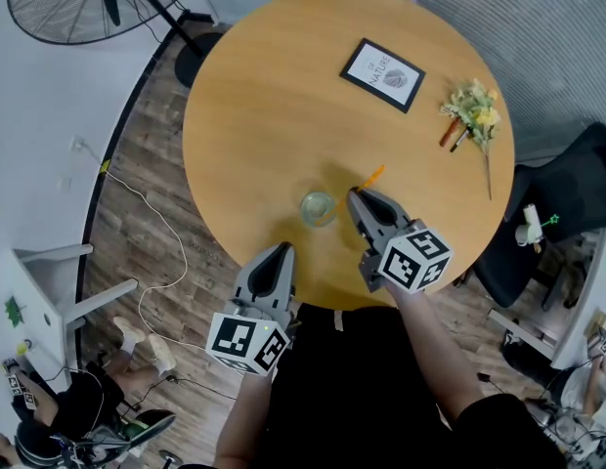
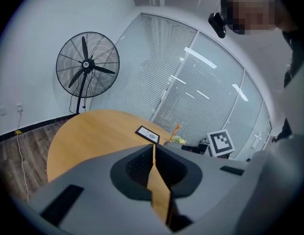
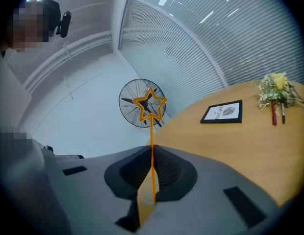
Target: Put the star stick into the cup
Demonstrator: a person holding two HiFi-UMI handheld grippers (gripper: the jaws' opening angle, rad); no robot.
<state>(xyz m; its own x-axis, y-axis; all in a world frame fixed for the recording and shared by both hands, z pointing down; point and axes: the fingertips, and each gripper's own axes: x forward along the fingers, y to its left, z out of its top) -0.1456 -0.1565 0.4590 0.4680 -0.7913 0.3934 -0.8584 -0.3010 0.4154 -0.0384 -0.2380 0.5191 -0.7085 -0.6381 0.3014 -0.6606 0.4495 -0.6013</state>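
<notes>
Nearest, the left tongs [image 1: 277,262] hang pressed together and empty over the counter's [image 1: 274,96] near edge. Just beyond, the right tongs [image 1: 362,203] pinch the star stick [image 1: 371,176], held beside the cup [image 1: 318,208] and not yet in it. Next, I judge, the stick must swing over the rim, drop, then be released. Farther off, a picture frame [image 1: 382,74] and flowers [image 1: 474,110] leave broad open room.

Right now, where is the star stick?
The star stick is pinched in the right gripper, just right of the cup on the round table in the head view.
</notes>
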